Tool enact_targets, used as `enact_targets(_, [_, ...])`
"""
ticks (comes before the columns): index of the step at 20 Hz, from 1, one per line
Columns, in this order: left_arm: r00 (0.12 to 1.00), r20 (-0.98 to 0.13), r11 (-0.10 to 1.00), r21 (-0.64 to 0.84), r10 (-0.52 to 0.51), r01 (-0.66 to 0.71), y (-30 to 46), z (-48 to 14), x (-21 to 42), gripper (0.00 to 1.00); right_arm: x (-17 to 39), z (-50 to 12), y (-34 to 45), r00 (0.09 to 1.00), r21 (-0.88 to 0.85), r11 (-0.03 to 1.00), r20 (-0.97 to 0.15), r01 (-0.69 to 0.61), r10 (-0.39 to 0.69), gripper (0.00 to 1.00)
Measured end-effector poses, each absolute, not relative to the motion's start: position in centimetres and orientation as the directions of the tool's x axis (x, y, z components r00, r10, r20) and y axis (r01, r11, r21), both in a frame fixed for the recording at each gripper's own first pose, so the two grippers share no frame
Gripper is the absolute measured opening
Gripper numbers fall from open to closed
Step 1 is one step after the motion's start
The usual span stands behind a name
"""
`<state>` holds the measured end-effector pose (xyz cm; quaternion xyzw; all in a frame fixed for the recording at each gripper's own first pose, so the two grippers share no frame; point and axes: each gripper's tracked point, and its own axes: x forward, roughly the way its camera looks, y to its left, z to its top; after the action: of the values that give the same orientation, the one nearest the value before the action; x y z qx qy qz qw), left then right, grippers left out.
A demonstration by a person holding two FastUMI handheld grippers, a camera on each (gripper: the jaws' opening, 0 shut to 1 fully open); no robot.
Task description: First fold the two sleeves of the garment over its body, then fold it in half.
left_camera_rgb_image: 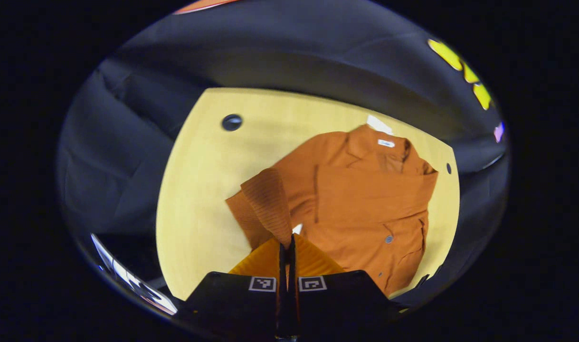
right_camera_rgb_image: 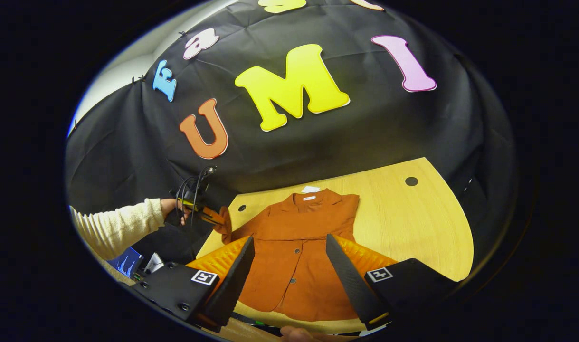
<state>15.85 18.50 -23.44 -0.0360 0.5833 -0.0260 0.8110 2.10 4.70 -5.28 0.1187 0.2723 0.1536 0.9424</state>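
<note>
Garment: a rust-orange button-front jacket of soft woven cloth lies face up on the pale yellow wooden table, collar toward the black cloth wall, hem toward the near edge.

Left gripper: fingers pressed together on the ribbed cuff of one sleeve, which hangs lifted off the table beside the jacket's body; in the right gripper view this gripper is seen farther off, held by a hand in a cream knit sleeve.

Right gripper: fingers spread wide, holding nothing, poised above the lower front of the jacket.

Other sleeve: it appears to lie across the chest in a flat band, so I judge that fold done.

Progress: roughly one sleeve over, the second raised but not yet laid on the body.

Left to do: bring the held cuff across the front, release it, then fold the jacket in half.

Risk: the limp cuff may bunch when released.
</note>
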Motion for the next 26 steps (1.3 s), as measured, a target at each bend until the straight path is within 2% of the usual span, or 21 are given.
enact_targets(3, [0.327,-0.929,0.985,-0.15,-0.172,0.09,12.0,-23.1,17.8,0.03,1.8,-5.9,3.9,0.807,0.263,0.943,-0.498,-0.206,0.315,0.98])
enact_targets(4, [0.324,-0.924,0.977,-0.167,-0.202,0.133,10.0,-23.1,18.5,0.04,1.8,-6.0,3.7,0.813,0.25,0.948,-0.499,-0.197,0.3,0.94])
enact_targets(5, [0.321,-0.918,0.967,-0.184,-0.232,0.173,7.8,-23.0,19.1,0.05,1.8,-6.0,3.4,0.818,0.241,0.953,-0.499,-0.186,0.286,0.98])
enact_targets(6, [0.315,-0.916,0.959,-0.189,-0.249,0.21,5.9,-23.3,19.4,0.05,1.5,-6.1,3.3,0.821,0.238,0.956,-0.501,-0.172,0.273,0.94])
enact_targets(7, [0.312,-0.914,0.951,-0.186,-0.259,0.246,3.9,-23.8,19.8,0.05,1.4,-6.2,3.2,0.822,0.236,0.958,-0.506,-0.161,0.262,0.98])
enact_targets(9, [0.303,-0.911,0.93,-0.179,-0.28,0.321,-0.1,-25.2,20.0,0.05,1.2,-6.3,2.8,0.826,0.218,0.966,-0.513,-0.137,0.233,0.94])
enact_targets(10, [0.294,-0.907,0.916,-0.19,-0.302,0.352,-2.3,-25.8,20.1,0.05,1.2,-6.5,2.6,0.83,0.203,0.971,-0.516,-0.125,0.215,0.98])
enact_targets(11, [0.281,-0.903,0.904,-0.209,-0.326,0.374,-4.5,-26.5,20.0,0.05,1.1,-6.6,2.4,0.831,0.188,0.976,-0.521,-0.11,0.194,0.94])
enact_targets(13, [0.238,-0.899,0.88,-0.255,-0.369,0.4,-8.2,-28.4,18.9,0.05,0.9,-7.1,2.4,0.831,0.175,0.981,-0.532,-0.08,0.163,0.94])
enact_targets(15, [0.18,-0.903,0.865,-0.292,-0.39,0.408,-10.9,-30.0,18.5,0.05,0.9,-7.4,2.4,0.827,0.173,0.984,-0.546,-0.048,0.136,0.98])
enact_targets(18, [0.138,-0.913,0.871,-0.309,-0.384,0.383,-12.6,-32.1,18.0,0.07,0.6,-7.8,2.3,0.822,0.164,0.986,-0.56,-0.015,0.105,0.94])
enact_targets(19, [0.132,-0.917,0.877,-0.308,-0.377,0.37,-12.8,-32.4,18.0,0.11,0.6,-7.7,2.2,0.821,0.161,0.987,-0.562,-0.006,0.097,0.98])
enact_targets(21, [0.121,-0.927,0.889,-0.294,-0.354,0.351,-12.5,-32.7,17.4,0.19,0.5,-7.6,2.2,0.819,0.169,0.986,-0.566,0.008,0.09,0.98])
enact_targets(22, [0.13,-0.928,0.891,-0.285,-0.349,0.352,-12.2,-32.6,17.5,0.37,0.4,-7.7,2.3,0.82,0.178,0.984,-0.565,0.009,0.095,0.98])
enact_targets(23, [0.141,-0.923,0.888,-0.29,-0.357,0.356,-12.2,-32.1,17.5,0.4,0.5,-7.7,2.4,0.82,0.185,0.983,-0.564,0.01,0.098,0.98])
enact_targets(25, [0.173,-0.912,0.887,-0.293,-0.371,0.358,-11.6,-31.2,17.5,0.66,0.4,-7.8,2.4,0.821,0.185,0.983,-0.561,0.002,0.104,0.98])
enact_targets(26, [0.186,-0.912,0.889,-0.284,-0.366,0.359,-11.0,-30.7,17.3,0.83,0.4,-7.9,2.4,0.822,0.182,0.983,-0.559,-0.007,0.109,0.98])
